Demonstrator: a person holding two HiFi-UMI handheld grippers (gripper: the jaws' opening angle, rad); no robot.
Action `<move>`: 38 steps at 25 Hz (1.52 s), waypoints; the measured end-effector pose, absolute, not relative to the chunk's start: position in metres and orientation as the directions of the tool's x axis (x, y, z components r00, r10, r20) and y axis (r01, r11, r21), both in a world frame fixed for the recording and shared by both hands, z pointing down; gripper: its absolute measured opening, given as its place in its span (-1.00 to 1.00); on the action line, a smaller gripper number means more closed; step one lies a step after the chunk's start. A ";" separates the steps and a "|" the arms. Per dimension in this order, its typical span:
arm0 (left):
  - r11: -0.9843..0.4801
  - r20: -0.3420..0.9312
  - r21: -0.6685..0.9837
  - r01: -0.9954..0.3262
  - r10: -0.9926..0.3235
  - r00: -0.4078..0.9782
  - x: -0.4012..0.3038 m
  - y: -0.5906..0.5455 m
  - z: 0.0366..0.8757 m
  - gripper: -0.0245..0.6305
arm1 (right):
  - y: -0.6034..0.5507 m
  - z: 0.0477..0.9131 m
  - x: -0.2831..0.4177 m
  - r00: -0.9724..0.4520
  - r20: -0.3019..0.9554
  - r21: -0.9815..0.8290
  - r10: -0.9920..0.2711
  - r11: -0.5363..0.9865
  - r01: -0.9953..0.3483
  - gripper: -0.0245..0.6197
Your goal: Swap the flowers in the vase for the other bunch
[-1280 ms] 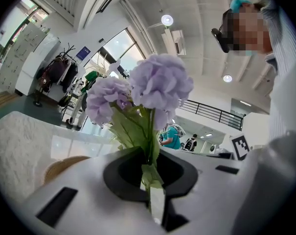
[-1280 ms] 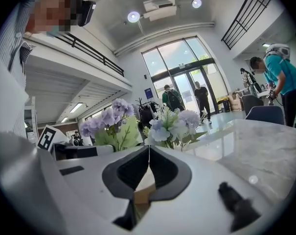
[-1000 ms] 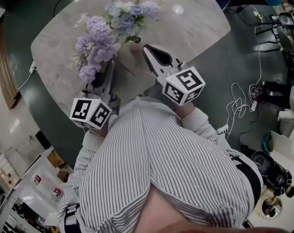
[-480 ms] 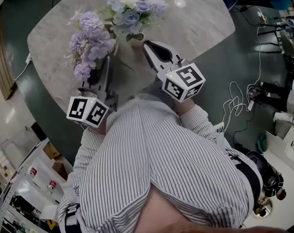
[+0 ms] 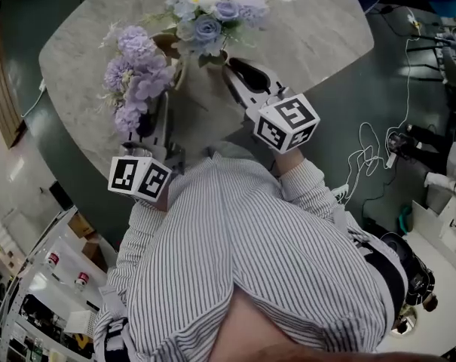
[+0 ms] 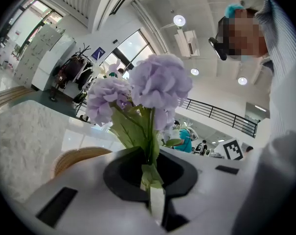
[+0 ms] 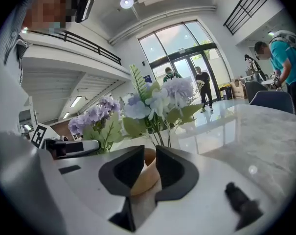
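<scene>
Jaws of my right gripper (image 7: 148, 154) had just parted, empty, vase (image 7: 146, 177) at twelve o'clock; left gripper (image 6: 150, 174) clenched purple bunch (image 6: 160, 80), swap pending.

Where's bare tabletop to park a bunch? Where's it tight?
Bare marble right of the vase, out to the right edge of the table. A smaller bare patch left of the purple bunch, along the left edge. Tight in the middle: vase, blue bouquet and purple bunch packed close.

Left of the tan round vase (image 7: 144, 177), the purple hydrangea bunch (image 5: 137, 74) crowds close; right of the vase, the grey marble tabletop (image 5: 318, 40) lies open.
</scene>
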State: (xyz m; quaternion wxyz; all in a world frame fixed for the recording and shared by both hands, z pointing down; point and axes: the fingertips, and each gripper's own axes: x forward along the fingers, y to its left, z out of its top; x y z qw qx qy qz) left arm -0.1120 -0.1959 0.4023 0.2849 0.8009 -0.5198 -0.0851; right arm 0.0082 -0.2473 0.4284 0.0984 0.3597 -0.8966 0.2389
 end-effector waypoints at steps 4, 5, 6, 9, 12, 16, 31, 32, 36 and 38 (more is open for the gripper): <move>-0.282 0.164 0.545 -0.790 -0.887 0.431 -0.113 -0.196 0.406 -0.81 | -0.250 0.441 0.010 -0.725 0.366 -0.367 -0.583 0.626 -0.688 -0.63; -0.280 0.166 0.546 -0.790 -0.887 0.430 -0.113 -0.197 0.408 -0.81 | -0.251 0.443 0.010 -0.726 0.370 -0.369 -0.580 0.625 -0.688 -0.58; -0.277 0.169 0.548 -0.790 -0.888 0.428 -0.114 -0.197 0.409 -0.81 | -0.252 0.446 0.009 -0.725 0.374 -0.368 -0.579 0.624 -0.689 -0.52; -0.260 0.185 0.556 -0.789 -0.887 0.423 -0.115 -0.196 0.413 -0.81 | -0.255 0.453 0.010 -0.716 0.386 -0.365 -0.581 0.617 -0.697 -0.47; -0.262 0.199 0.547 -0.795 -0.882 0.428 -0.115 -0.195 0.416 -0.81 | -0.260 0.459 0.010 -0.714 0.388 -0.366 -0.584 0.613 -0.700 -0.46; -0.249 0.213 0.536 -0.806 -0.885 0.415 -0.117 -0.193 0.420 -0.81 | -0.265 0.467 0.004 -0.731 0.386 -0.378 -0.563 0.626 -0.682 -0.38; -0.224 0.231 0.552 -0.803 -0.884 0.406 -0.118 -0.190 0.430 -0.81 | -0.290 0.471 -0.010 -0.725 0.386 -0.318 -0.570 0.656 -0.685 -0.35; -0.222 0.232 0.554 -0.803 -0.885 0.404 -0.118 -0.189 0.430 -0.81 | -0.292 0.471 -0.010 -0.725 0.385 -0.317 -0.571 0.656 -0.685 -0.35; -0.220 0.233 0.558 -0.800 -0.883 0.406 -0.118 -0.189 0.432 -0.81 | -0.297 0.467 -0.013 -0.727 0.373 -0.311 -0.576 0.661 -0.683 -0.35; -0.217 0.234 0.558 -0.801 -0.885 0.403 -0.119 -0.189 0.432 -0.81 | -0.299 0.464 -0.016 -0.732 0.366 -0.307 -0.574 0.668 -0.677 -0.35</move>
